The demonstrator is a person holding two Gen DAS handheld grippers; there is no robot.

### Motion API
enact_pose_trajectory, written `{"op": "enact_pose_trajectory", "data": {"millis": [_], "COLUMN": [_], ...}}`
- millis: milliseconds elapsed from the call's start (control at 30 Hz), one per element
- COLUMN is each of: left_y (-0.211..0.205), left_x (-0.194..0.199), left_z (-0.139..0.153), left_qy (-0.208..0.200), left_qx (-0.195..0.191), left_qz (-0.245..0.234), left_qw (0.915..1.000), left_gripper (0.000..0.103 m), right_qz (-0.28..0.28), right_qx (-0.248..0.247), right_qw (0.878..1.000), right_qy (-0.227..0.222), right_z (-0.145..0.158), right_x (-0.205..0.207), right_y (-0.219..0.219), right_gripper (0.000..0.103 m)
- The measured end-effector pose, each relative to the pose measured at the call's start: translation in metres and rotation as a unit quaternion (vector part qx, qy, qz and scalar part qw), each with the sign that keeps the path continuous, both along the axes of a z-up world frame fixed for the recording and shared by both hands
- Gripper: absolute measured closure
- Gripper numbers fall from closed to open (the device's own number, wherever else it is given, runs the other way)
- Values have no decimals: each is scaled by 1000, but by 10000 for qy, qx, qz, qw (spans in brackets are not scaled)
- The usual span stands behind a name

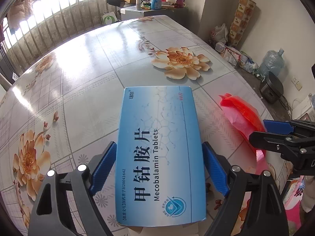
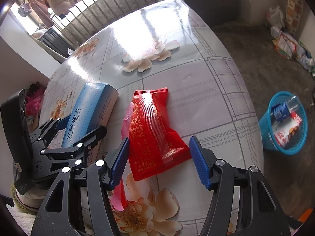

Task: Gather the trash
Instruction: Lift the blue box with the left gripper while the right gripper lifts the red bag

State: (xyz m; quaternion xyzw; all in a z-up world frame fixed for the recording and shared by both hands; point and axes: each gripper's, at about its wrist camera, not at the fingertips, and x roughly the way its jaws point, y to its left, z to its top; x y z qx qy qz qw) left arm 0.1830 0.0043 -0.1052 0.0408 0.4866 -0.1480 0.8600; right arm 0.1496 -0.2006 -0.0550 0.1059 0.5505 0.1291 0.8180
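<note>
Trash left: Mecobalamin tablet box (image 1: 160,153), red wrapper (image 2: 155,133) on table (image 1: 88,82)
Basket (image 2: 267,137): bottle, carton binned
Left gripper (image 1: 159,169): spread around box
Right gripper (image 2: 159,161): spread around wrapper

Daylight pours in through the barred window with vertical metal rails (image 1: 59,5) at the far side, blown out to pure white in both views; it throws a broad glare patch across the glossy flower-printed tablecloth (image 2: 137,29), washing out one printed blossom in the right wrist view; the near foreground is evenly lit, with soft shadows; fisheye curvature bends the table edge and walls; dark vignetting fills the corners; focus is sharp centrally, softer toward the rims.
</note>
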Motion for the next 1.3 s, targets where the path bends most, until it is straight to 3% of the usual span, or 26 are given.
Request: {"op": "enact_pose_trajectory", "data": {"millis": [167,433,1300], "left_y": [-3,3,5], "left_x": [2,-2,-7], "left_z": [0,2,14], "left_qy": [-14,-81,-238], "left_qx": [-91,-7,47], "left_qz": [71,107,87], "left_qw": [9999,9999,9997], "left_gripper": [20,33,33], "right_qz": [-23,-54,-196], "right_qx": [-18,-9,138], "right_qw": [10000,10000,9997], "right_qy": [4,25,-28], "right_z": [1,2,8], "right_x": [-1,0,-2], "right_y": [-1,-2,-16], "right_gripper": [44,44,53]}}
